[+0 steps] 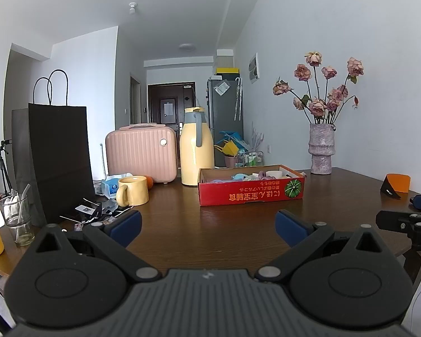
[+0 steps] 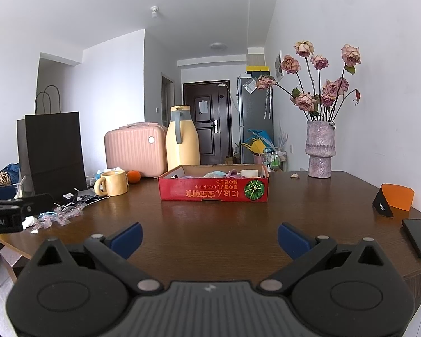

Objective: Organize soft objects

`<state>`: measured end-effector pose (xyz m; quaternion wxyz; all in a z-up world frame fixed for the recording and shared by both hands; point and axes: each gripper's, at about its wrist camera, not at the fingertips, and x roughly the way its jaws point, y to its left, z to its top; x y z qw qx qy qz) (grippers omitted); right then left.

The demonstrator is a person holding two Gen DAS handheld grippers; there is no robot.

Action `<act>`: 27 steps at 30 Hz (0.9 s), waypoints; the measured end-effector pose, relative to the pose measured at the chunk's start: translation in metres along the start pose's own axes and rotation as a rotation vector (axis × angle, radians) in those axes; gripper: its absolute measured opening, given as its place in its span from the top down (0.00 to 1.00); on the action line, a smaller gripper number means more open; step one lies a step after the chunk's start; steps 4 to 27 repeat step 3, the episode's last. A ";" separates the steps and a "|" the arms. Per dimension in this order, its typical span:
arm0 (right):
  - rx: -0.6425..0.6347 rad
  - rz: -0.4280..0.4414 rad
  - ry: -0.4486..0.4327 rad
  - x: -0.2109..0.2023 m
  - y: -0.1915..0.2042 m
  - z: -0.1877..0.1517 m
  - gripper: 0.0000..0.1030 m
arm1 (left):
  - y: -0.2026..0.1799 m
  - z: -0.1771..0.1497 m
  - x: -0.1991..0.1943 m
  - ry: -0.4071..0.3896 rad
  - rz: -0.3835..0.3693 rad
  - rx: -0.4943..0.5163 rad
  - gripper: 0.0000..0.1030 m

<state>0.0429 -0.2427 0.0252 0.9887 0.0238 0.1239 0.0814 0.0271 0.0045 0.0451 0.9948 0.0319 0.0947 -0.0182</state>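
Both grippers are spread wide with nothing between the blue pads. The left gripper [image 1: 209, 229] hovers over the near part of the dark brown wooden table [image 1: 238, 224], and the right gripper [image 2: 210, 237] does the same a bit further right, jaws fully apart and empty. From the left wrist view you can see the right one's black arm poking in at the right edge, and the left one shows at the left edge of the right wrist view, so they're side by side.

Straight ahead, well apart from both sets of fingers, sits the shallow red cardboard box with a green pumpkin printed on its front [image 2: 213, 192]. The soft pastel items [image 2: 221, 173], pink, blue and cream stuff, are lying inside it; can't make out exactly what each one is.

Left of the box: a chunky yellow ceramic mug [image 1: 132, 191], an orange fruit [image 2: 133, 176] just behind it, a tall pale-yellow thermos jug with a grey handle [image 1: 196, 151] touching the box's back corner as far as I can tell, and a pink ribbed hard-shell case [image 1: 141, 151]. A black paper bag [image 1: 60, 157] stands further left. On the far right corner there's a lumpy purple vase of dried pink roses [image 2: 320, 151], and a black phone [image 2: 418, 237] lies near the right edge.
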 end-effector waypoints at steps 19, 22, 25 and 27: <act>-0.001 0.000 0.002 0.001 0.000 -0.001 0.00 | 0.000 0.000 0.001 -0.003 0.000 0.001 0.00; -0.001 0.000 0.002 0.001 0.000 -0.001 0.00 | 0.000 0.000 0.001 -0.003 0.000 0.001 0.00; -0.001 0.000 0.002 0.001 0.000 -0.001 0.00 | 0.000 0.000 0.001 -0.003 0.000 0.001 0.00; -0.001 0.000 0.002 0.001 0.000 -0.001 0.00 | 0.000 0.000 0.001 -0.003 0.000 0.001 0.00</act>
